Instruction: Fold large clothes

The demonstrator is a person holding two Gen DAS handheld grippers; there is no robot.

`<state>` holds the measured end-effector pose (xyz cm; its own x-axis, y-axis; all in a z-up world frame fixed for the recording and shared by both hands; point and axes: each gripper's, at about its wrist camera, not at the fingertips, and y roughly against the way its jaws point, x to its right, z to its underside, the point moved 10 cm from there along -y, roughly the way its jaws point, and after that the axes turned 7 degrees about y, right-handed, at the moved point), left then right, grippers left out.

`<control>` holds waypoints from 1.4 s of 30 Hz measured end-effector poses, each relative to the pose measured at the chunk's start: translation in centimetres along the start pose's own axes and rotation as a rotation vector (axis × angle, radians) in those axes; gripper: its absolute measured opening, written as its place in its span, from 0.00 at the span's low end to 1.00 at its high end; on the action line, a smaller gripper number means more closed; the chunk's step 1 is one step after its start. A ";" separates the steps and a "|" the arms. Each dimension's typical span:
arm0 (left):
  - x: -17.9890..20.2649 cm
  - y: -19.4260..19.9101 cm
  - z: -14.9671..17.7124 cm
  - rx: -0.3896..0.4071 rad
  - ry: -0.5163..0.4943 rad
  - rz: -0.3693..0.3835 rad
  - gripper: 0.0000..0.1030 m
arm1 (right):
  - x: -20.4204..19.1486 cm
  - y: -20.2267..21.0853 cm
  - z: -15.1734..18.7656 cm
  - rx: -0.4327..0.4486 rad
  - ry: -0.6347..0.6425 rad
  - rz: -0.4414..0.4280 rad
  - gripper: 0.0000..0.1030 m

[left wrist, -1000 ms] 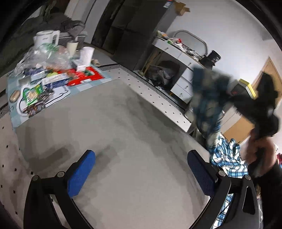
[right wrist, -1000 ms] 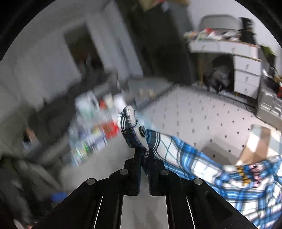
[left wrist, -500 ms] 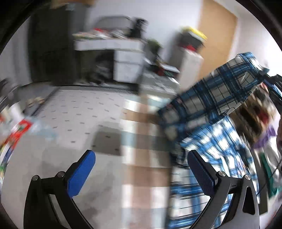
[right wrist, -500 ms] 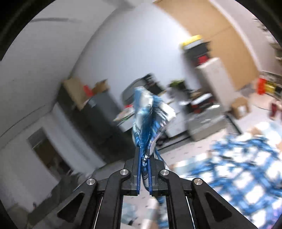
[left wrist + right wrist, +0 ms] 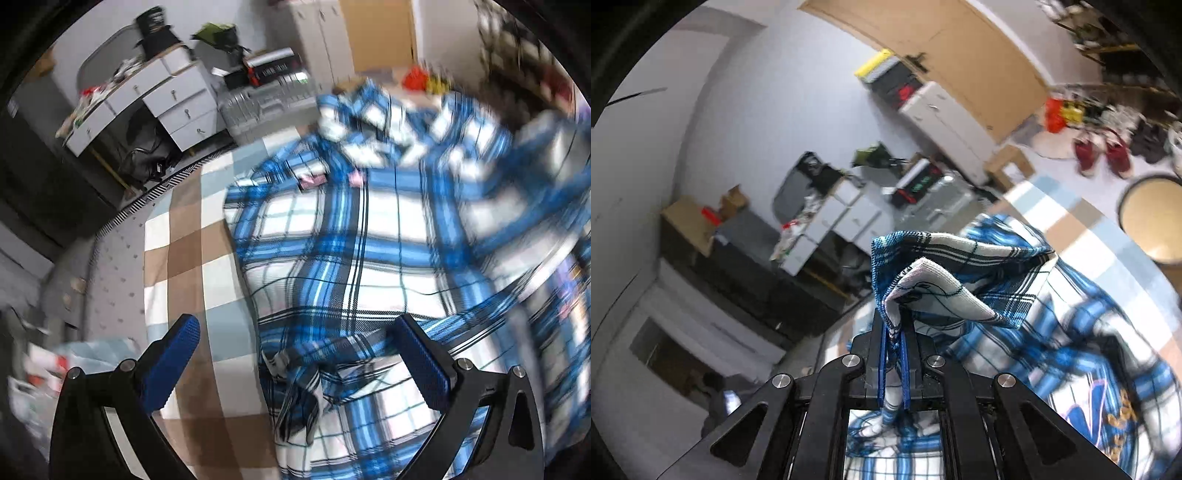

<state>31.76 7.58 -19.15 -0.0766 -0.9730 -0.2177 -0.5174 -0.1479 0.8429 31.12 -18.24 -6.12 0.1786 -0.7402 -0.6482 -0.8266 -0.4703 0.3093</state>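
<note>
a fold of the shirt (image 5: 964, 291) is being pinched by the right gripper (image 5: 894, 332). the left gripper (image 5: 295, 354) is being held spread wide over the shirt (image 5: 351, 240).

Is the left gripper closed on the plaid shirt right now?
No, the left gripper is wide open above the shirt.

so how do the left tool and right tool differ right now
The left tool stands wide open with nothing between its pads; the right tool is shut on a bunched corner of the plaid shirt. The left hovers over the spread fabric; the right holds its corner lifted. Both have blue pads on black frames.
</note>
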 end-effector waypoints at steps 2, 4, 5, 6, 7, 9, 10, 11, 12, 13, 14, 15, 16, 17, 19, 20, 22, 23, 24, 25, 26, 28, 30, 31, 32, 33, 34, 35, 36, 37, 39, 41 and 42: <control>0.0 -1.0 0.4 -0.013 -0.023 -0.011 0.99 | -0.4 1.8 -1.7 0.037 0.059 -0.032 0.06; -0.2 -1.9 0.9 -0.038 -0.024 -0.011 0.99 | -0.6 2.9 -2.9 0.081 0.122 -0.010 0.06; 0.1 -2.7 1.3 -0.067 -0.025 0.015 0.99 | 0.1 3.0 -2.8 0.080 0.121 0.003 0.06; 0.1 -3.3 2.0 -0.094 -0.027 0.029 0.99 | 1.2 2.8 -2.4 0.064 0.105 0.026 0.06; -0.2 -4.1 2.8 -0.124 -0.031 0.028 0.99 | 3.4 2.1 -1.2 0.018 0.076 0.077 0.06; -1.0 -4.8 4.2 -0.166 -0.051 0.013 0.99 | 6.6 0.6 1.8 -0.082 0.037 0.140 0.08; -1.1 -4.7 4.3 -0.166 -0.056 0.021 0.99 | 8.3 -0.1 3.8 -0.146 0.015 0.179 0.09; -1.7 -4.2 4.4 -0.160 -0.057 0.035 0.99 | 9.9 -0.7 5.9 -0.202 -0.007 0.202 0.09; -2.4 -3.5 4.2 -0.150 -0.048 0.039 0.99 | 11.0 -1.0 7.5 -0.250 -0.022 0.220 0.09; -2.9 -3.0 3.8 -0.142 -0.039 0.045 0.99 | 12.2 -1.3 9.1 -0.296 -0.033 0.251 0.10; -3.5 -2.3 3.5 -0.137 -0.034 0.050 0.99 | 13.0 -1.3 10.2 -0.325 -0.036 0.275 0.11; -4.1 -1.7 3.1 -0.133 -0.033 0.055 0.99 | 13.4 -1.2 10.9 -0.348 -0.037 0.286 0.18; -4.7 -0.7 2.5 -0.116 -0.033 0.052 0.99 | 13.9 -0.9 11.5 -0.374 -0.037 0.305 0.37; -5.2 0.6 1.6 -0.081 -0.035 0.051 0.99 | 14.1 -0.3 11.8 -0.392 -0.030 0.328 0.50; -4.6 2.9 0.2 -0.020 -0.056 0.067 0.99 | 14.0 1.0 11.3 -0.396 0.041 0.374 0.70; -4.4 3.8 -0.4 -0.001 -0.065 0.077 0.99 | 13.8 1.4 10.9 -0.400 0.070 0.379 0.70; -3.0 4.6 -0.9 0.012 -0.075 0.117 0.99 | 12.7 2.5 10.1 -0.427 0.155 0.391 0.70; -2.4 4.4 -1.4 0.014 -0.079 0.116 0.99 | 11.9 3.1 9.3 -0.408 0.203 0.408 0.70; -1.6 3.9 -2.0 0.010 -0.086 0.113 0.99 | 10.8 3.5 8.1 -0.381 0.255 0.416 0.71; -0.8 3.0 -2.4 0.001 -0.101 0.115 0.99 | 10.1 3.5 7.7 -0.371 0.285 0.413 0.73; -0.3 2.0 -2.6 -0.009 -0.105 0.118 0.99 | 9.1 3.0 6.9 -0.368 0.333 0.401 0.73; 1.1 -0.1 -3.1 -0.035 -0.097 0.147 0.99 | 7.8 0.7 5.5 -0.372 0.427 0.405 0.74; 2.1 -2.1 -2.8 -0.065 -0.085 0.164 0.99 | 7.6 -2.4 5.2 -0.413 0.488 0.430 0.74; 2.3 -3.3 -2.3 -0.095 -0.081 0.165 0.99 | 8.0 -3.8 5.3 -0.439 0.504 0.439 0.74; 2.5 -4.2 -1.5 -0.122 -0.089 0.176 0.99 | 8.4 -5.8 5.7 -0.489 0.524 0.449 0.72; 2.4 -5.1 -0.9 -0.141 -0.092 0.168 0.99 | 9.0 -6.8 6.1 -0.507 0.535 0.461 0.71; 1.8 -6.7 0.0 -0.181 -0.080 0.143 0.99 | 9.6 -7.9 6.3 -0.524 0.549 0.481 0.71; 1.3 -7.4 0.6 -0.212 -0.063 0.150 0.99 | 10.5 -9.0 6.9 -0.556 0.560 0.504 0.70; 0.8 -8.1 1.1 -0.234 -0.037 0.168 0.99 | 11.4 -9.7 7.7 -0.586 0.558 0.517 0.67; 0.3 -8.4 1.5 -0.244 0.006 0.214 0.99 | 12.3 -10.1 8.2 -0.615 0.548 0.529 0.63; -0.7 -8.0 1.3 -0.235 0.041 0.245 0.99 | 14.6 -10.7 9.4 -0.675 0.518 0.572 0.59; -2.1 -7.2 0.7 -0.237 0.043 0.219 0.99 | 15.0 -10.9 9.6 -0.682 0.517 0.559 0.61; -2.7 -6.3 -0.1 -0.224 0.058 0.234 0.99 | 14.7 -10.7 9.3 -0.689 0.531 0.554 0.61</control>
<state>35.27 11.13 -23.83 -0.1196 -0.9927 0.0175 -0.2910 0.0519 0.9553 37.65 -19.59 -25.48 0.2163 -0.9752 0.0460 -0.4094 -0.0478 0.9111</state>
